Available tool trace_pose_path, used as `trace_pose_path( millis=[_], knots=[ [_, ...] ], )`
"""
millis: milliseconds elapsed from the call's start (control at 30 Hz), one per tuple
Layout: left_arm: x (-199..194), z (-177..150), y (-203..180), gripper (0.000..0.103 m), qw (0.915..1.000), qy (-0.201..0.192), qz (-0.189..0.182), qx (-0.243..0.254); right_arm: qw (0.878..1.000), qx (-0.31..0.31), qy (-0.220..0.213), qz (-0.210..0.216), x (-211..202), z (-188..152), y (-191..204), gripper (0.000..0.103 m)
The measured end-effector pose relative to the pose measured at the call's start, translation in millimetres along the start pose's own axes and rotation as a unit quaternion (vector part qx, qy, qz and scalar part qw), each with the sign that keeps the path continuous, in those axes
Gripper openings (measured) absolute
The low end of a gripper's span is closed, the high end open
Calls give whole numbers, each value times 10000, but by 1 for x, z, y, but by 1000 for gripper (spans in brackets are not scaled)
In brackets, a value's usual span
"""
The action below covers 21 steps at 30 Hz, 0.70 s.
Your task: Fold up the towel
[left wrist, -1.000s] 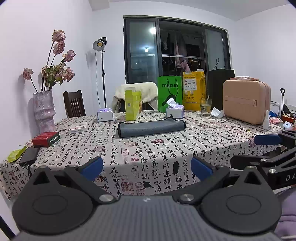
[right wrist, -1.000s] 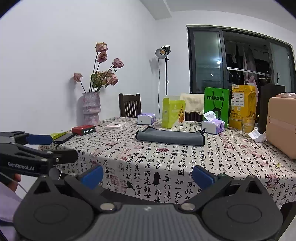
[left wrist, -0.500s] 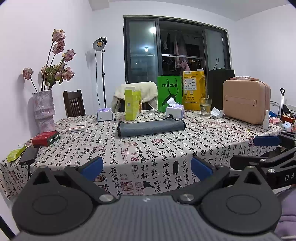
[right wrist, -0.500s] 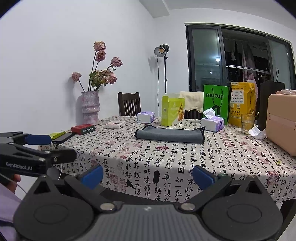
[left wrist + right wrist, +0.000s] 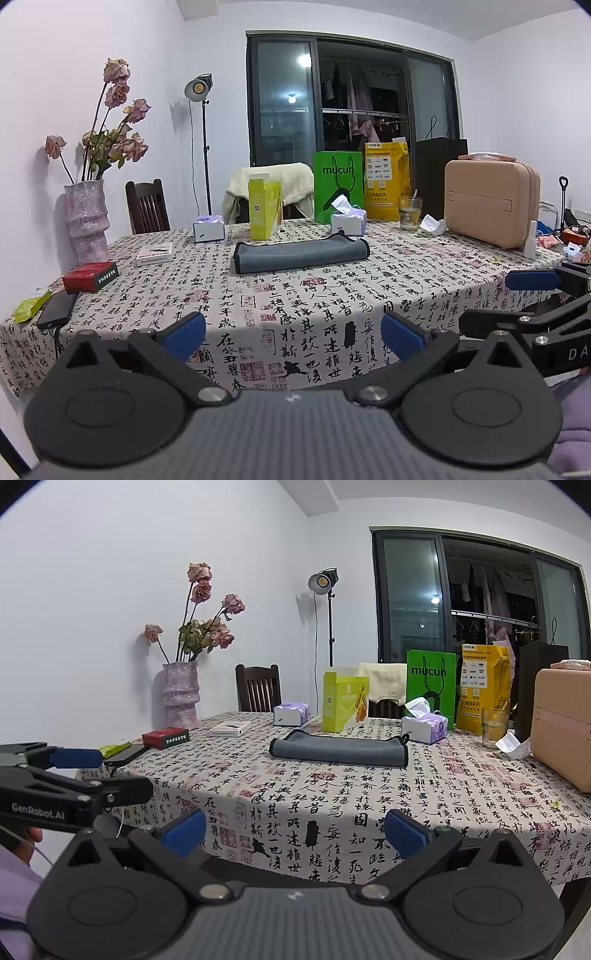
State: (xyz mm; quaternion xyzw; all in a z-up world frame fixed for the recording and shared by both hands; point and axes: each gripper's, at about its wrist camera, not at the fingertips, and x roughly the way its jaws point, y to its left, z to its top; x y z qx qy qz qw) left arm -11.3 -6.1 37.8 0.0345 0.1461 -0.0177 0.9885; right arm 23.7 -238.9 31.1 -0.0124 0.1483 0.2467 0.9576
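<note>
Towel (image 5: 301, 252), grey, soft, light, lies already folded long at 12 o'clock mid-desk (image 5: 369, 295), likely limp, so pinch a hemmed corner; left tongs (image 5: 293, 332) and right tongs (image 5: 295, 830) wide open, empty, well short.

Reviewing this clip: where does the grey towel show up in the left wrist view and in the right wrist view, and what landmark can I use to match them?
Left wrist: the grey towel lies folded mid-table, just above picture centre, beyond the open left gripper.
Right wrist: the towel sits right of centre, beyond the open right gripper.
Shared landmark: the green mucun bag stands behind it in both.
</note>
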Motion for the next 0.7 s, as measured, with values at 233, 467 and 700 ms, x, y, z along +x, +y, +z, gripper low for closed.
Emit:
trace_pose_path(
  millis=[233,467,700],
  knots=[
    [0,0,0,103,10000,-13,7,16,10000,6,-3,-11,-1,0,0,103],
    [0,2,-1,103,10000,-27,29,0,10000,-9,-35,-27,-2,2,0,103],
    [-2,2,-2,103,10000,-65,-19,24,10000,-15,-51,-31,-3,2,-1,103]
  ],
)
